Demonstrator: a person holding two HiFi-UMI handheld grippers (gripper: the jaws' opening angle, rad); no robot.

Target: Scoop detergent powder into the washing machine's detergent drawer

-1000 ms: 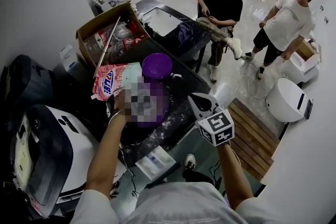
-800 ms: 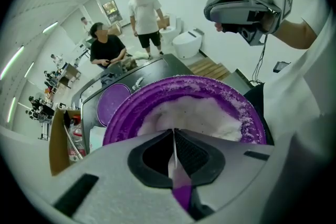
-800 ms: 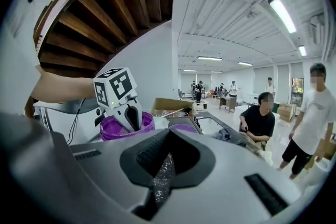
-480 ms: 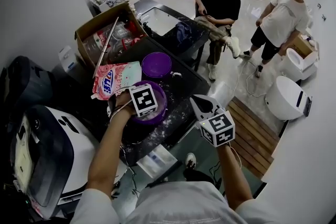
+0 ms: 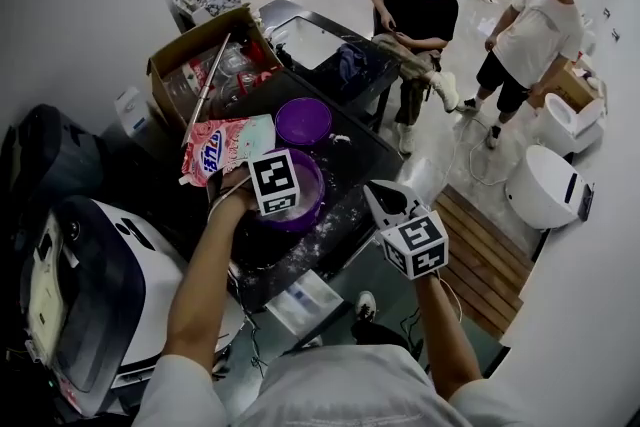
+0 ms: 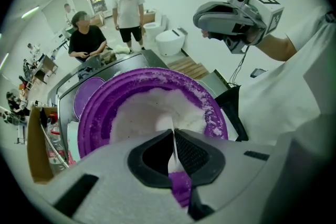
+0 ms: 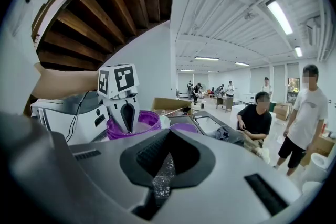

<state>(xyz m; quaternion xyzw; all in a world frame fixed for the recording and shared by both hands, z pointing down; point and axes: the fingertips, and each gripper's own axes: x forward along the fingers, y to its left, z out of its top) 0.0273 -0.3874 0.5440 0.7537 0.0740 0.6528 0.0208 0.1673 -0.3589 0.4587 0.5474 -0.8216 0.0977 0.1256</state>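
The left gripper (image 5: 281, 198) is down in the purple tub (image 5: 312, 193) on the dark table (image 5: 345, 200), which stands beside the washing machine (image 5: 90, 285). Its fingers (image 6: 195, 152) are pinched right together on the thin purple handle of a scoop (image 6: 181, 189), with no gap left between them. The pale front end of the scoop reaches forward into the white detergent powder (image 6: 152, 110), which fills much of the tub and clings to its rim.

The right gripper (image 5: 380, 197) is held up off the near edge of the table, well apart from the tub and touching nothing. Its fingers (image 7: 142, 155) are closed against each other. A thin speckled sliver shows along the seam between them, and I can't tell what that is.

Just behind the tub lies the pink detergent bag (image 5: 225, 145), and next to that a purple lid (image 5: 303, 122). Spilled powder dusts the tabletop around the tub. An open cardboard box (image 5: 200, 45) sits further back. Across the room one person (image 5: 420, 10) sits and another person (image 5: 535, 35) stands next to them
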